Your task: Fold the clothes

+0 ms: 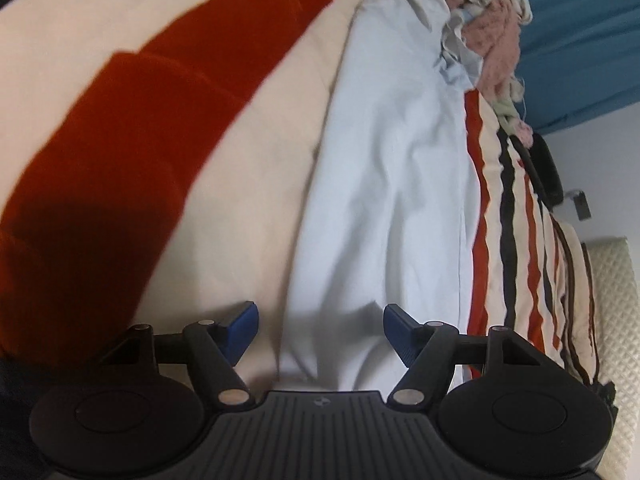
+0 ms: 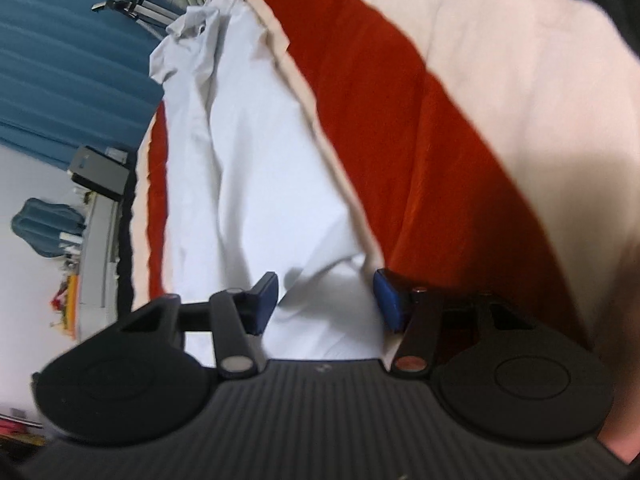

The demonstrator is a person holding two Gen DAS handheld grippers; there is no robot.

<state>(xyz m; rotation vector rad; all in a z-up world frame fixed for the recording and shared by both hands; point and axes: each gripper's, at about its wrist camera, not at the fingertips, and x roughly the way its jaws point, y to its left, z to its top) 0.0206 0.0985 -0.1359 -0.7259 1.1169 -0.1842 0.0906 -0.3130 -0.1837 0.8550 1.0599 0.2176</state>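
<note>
A pale blue-white garment lies stretched out lengthwise on a cream bedspread with broad red stripes. My left gripper is open, its blue pads low over the garment's near end, with cloth between the jaws. In the right wrist view the same garment runs away from me. My right gripper is open over its near edge, where a fold of cloth lies between the blue pads. Neither gripper visibly holds the cloth.
A heap of other clothes, pink, grey and greenish, lies at the garment's far end. A blue curtain hangs beyond. A dark chair stands by the bed's striped edge. A desk with clutter stands at the left.
</note>
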